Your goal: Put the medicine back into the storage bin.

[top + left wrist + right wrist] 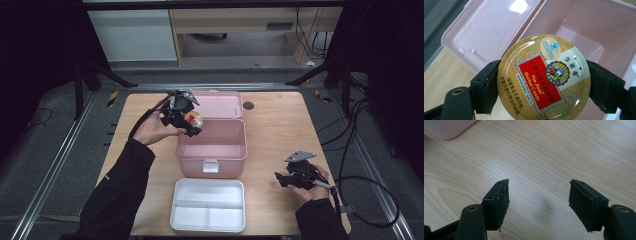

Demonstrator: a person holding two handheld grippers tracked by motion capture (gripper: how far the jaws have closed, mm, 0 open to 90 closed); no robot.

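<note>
High view: left gripper (191, 124) is up over the back-left corner of the pink box (212, 155), clamped on a round candy tin (194, 120). Tin is a flat disc, no real long axis; its printed gold face tilts up twd the camera, not flat to the table. Box is open-topped, smooth pink plastic w/ rounded corners, latch tab on the front wall; its lid (222, 104) lies folded back behind it. In front of the box sits a white tray (209, 190), glossy plastic, one wide compartment at the back & two smaller ones in front. Right gripper (281, 179) rests low on the wooden table (280, 130), right of the tray, well apart from box & tin.

Left gripper view: tin sits btwn the two black jaws, pads pressing its rim on opposite sides. Shiny metal lid, gold leaf pattern, red label reading "Nin Jiom Herbal Candy"; the label's text runs diagonally, down to the right. Below it: box interior & lid underside, both smooth, glossy.

Right gripper view: jaws stand fairly wide, nothing btwn them. Pads are matte black, edges rough & worn. Underneath, pale wood grain; a pink corner of the box at top left.
</note>
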